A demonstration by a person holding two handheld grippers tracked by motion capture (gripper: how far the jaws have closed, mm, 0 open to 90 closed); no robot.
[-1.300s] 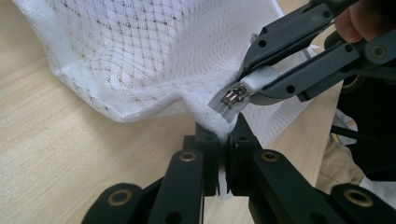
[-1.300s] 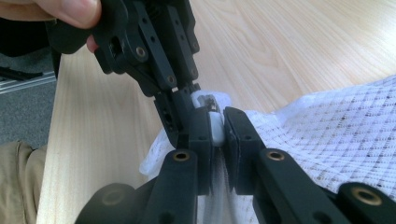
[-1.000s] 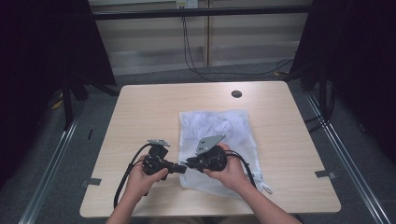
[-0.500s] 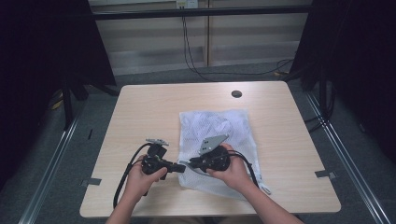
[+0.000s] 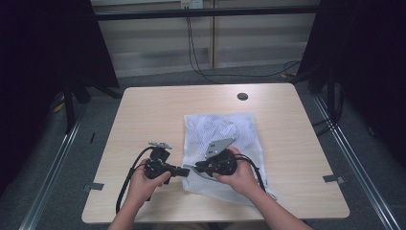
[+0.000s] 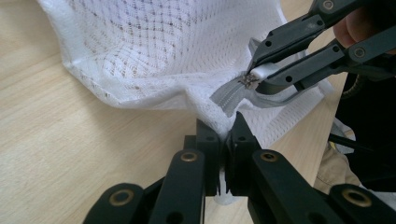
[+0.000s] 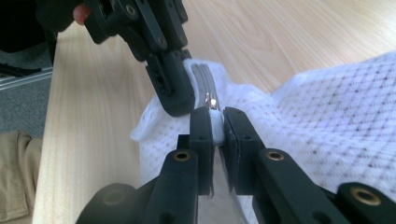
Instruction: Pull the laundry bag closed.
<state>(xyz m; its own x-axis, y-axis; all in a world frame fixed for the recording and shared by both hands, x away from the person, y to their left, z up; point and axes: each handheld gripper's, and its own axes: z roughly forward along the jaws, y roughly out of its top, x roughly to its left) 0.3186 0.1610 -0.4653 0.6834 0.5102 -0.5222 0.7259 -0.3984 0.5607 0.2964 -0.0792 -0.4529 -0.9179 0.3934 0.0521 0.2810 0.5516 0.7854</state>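
While both hands hold level over the near half of the table, each view gives its own facts.

High view, bag: the white mesh bag (image 5: 222,139) lies flat on the wooden table (image 5: 143,115), its near left corner lifted between the grippers.
High view, grippers: the left gripper (image 5: 183,171) and the right gripper (image 5: 197,168) meet tip to tip at that corner.
Left gripper view, own jaws: clamped together on the bag's corner fabric (image 6: 219,122), just beside the grey zipper tape (image 6: 229,95).
Left gripper view, other gripper: the right gripper (image 6: 256,77) pinches the white zipper pull (image 6: 262,72).
Right gripper view, own jaws: closed tight on the zipper pull (image 7: 215,123), the metal slider (image 7: 210,100) just above.
Right gripper view, other gripper: the left gripper (image 7: 180,95) grips the mesh beside the zipper.
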